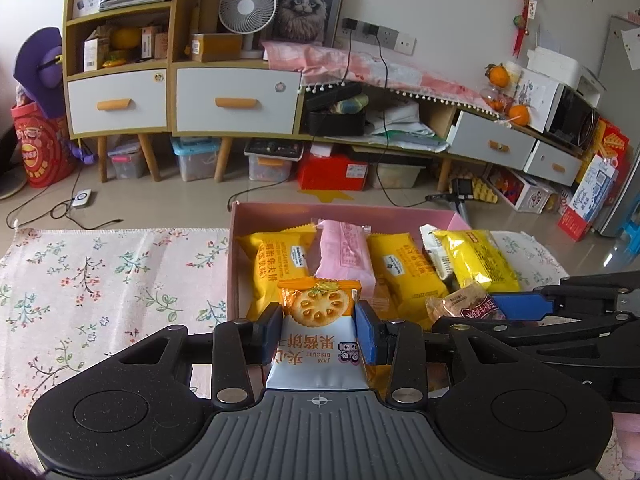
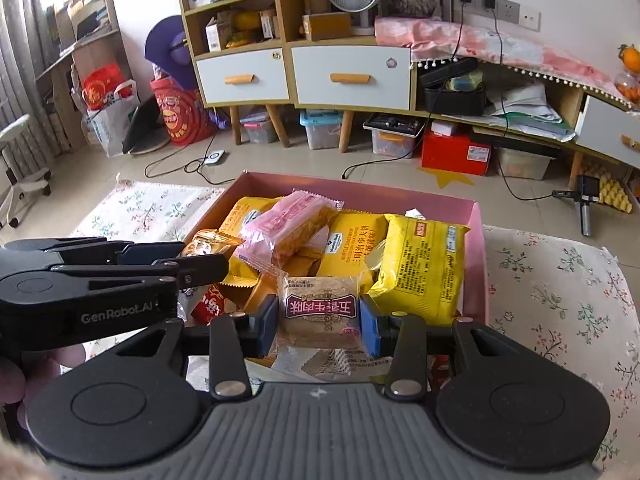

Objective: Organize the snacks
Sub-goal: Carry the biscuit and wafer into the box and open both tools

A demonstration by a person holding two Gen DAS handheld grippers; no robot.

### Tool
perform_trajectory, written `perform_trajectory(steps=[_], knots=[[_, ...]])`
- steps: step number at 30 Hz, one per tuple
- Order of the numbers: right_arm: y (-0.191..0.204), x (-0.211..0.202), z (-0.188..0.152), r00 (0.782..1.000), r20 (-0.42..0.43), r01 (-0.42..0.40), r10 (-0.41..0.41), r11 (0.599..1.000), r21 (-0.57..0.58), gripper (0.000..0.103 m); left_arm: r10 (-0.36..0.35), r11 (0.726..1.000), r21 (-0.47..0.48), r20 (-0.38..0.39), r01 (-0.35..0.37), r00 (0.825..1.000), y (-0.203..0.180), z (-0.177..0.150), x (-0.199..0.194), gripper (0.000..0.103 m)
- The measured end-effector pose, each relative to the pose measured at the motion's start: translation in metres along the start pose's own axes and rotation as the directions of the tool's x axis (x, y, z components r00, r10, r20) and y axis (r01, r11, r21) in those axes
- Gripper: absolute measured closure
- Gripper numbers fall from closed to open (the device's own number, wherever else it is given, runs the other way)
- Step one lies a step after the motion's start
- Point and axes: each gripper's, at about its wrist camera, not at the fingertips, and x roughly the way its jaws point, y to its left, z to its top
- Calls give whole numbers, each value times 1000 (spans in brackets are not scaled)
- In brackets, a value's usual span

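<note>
Tongs [image 1: 320,330] with biscuit [image 1: 319,336] over snack-filled box [image 1: 352,209]

This is a lived-in room of a home, a sitting room by the look of it. Along the white wall stand low wooden cabinets [image 1: 180,92] with white drawers and orange handles, their open shelves stuffed with papers and small boxes. On top sit a white table fan [image 1: 247,6] and a framed cat picture [image 1: 306,8], beside a pink tasselled cloth [image 1: 384,72]. Plastic storage bins [image 1: 196,160] are pushed under the cabinets on the tiled floor, cables trail from wall sockets [image 1: 376,34], and oranges [image 1: 498,74] lie near a microwave [image 1: 572,116]. A flowered tablecloth [image 1: 100,280] covers the near table.
</note>
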Motion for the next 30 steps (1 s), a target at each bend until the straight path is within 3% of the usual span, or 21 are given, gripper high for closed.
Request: perform_trajectory(steps=[8,10,21,30], knots=[[0,2,0,1000,-5,4,-4,1000,-2,57,8,1000,-8,5,-7,1000,2,-2,3,64],[0,0,0,1000,1,6,-6,1000,-3,53,17,1000,-22,1,-17,1000,4,-1,3,52],[1,-13,4,1000,13,-1,1,1000,-7,40,26,999,-19,-1,-26,1000,0,-1,-16,44],[3,-35,-7,1000,20,-3,3,1000,-13,31,32,999,16,-13,-32,999,-9,-14,-45,31]])
